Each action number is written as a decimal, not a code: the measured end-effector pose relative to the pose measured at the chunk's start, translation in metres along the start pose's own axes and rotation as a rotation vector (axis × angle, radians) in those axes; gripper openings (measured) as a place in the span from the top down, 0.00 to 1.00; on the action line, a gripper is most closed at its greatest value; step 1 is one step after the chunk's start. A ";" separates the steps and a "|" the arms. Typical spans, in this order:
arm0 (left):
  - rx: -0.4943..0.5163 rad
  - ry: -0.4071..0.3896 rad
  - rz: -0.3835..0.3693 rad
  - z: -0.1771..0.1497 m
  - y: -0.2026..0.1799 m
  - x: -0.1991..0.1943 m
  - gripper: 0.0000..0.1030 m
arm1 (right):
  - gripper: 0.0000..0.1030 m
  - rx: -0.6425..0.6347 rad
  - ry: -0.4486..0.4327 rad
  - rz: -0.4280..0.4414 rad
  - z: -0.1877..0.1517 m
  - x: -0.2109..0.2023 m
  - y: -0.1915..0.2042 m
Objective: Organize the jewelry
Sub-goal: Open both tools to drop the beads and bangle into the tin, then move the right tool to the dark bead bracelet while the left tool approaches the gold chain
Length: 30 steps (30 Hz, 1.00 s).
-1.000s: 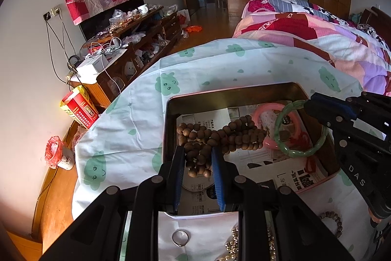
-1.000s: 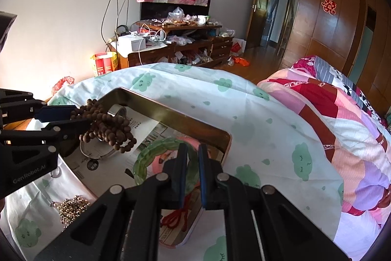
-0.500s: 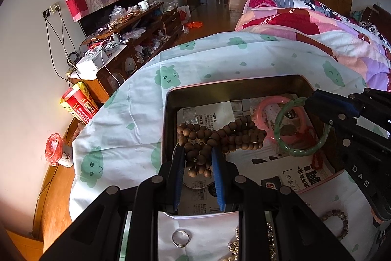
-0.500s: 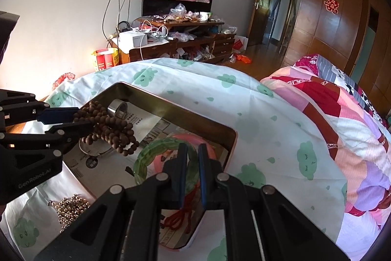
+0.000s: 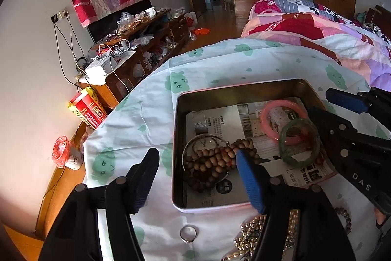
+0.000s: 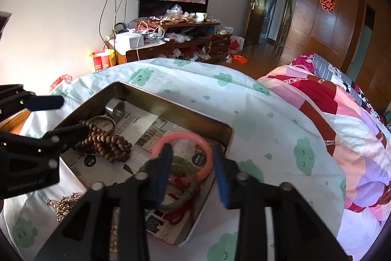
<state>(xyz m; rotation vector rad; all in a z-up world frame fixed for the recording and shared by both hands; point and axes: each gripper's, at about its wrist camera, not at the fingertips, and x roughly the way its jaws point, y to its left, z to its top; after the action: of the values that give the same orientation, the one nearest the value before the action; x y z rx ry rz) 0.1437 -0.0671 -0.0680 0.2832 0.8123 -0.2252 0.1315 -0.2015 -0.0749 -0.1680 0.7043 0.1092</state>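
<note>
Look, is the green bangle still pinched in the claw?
No, the green bangle lies loose in the tin tray, and the right claw has just been opening.

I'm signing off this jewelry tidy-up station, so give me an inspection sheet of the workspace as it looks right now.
Surface: white cloth with green prints, spread over a bed.
Job's things: metal tray lined with newspaper holds wooden beads, a pink bangle and a green bangle; a ring and gold beads lie on the cloth outside it.
Clutter: a cabinet piled with oddments; red box on the floor.
Grippers: left gripper and right gripper have just been opening; jaws apart, nothing clamped, both over the tray.
Cables: wires hang from a wall socket.
Surroundings: patchwork quilt, wooden doors.
</note>
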 end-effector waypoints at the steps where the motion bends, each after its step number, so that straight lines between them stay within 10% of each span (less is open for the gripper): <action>1: -0.003 0.004 0.000 -0.001 0.001 0.000 0.36 | 0.62 0.006 -0.002 -0.004 -0.001 -0.002 -0.001; 30: -0.146 0.012 0.031 -0.076 0.035 -0.055 0.35 | 0.44 0.059 -0.015 0.021 -0.048 -0.054 0.001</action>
<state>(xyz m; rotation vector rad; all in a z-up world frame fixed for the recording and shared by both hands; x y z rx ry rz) 0.0660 -0.0036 -0.0715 0.1597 0.8311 -0.1348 0.0596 -0.2123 -0.0759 -0.1028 0.6937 0.1099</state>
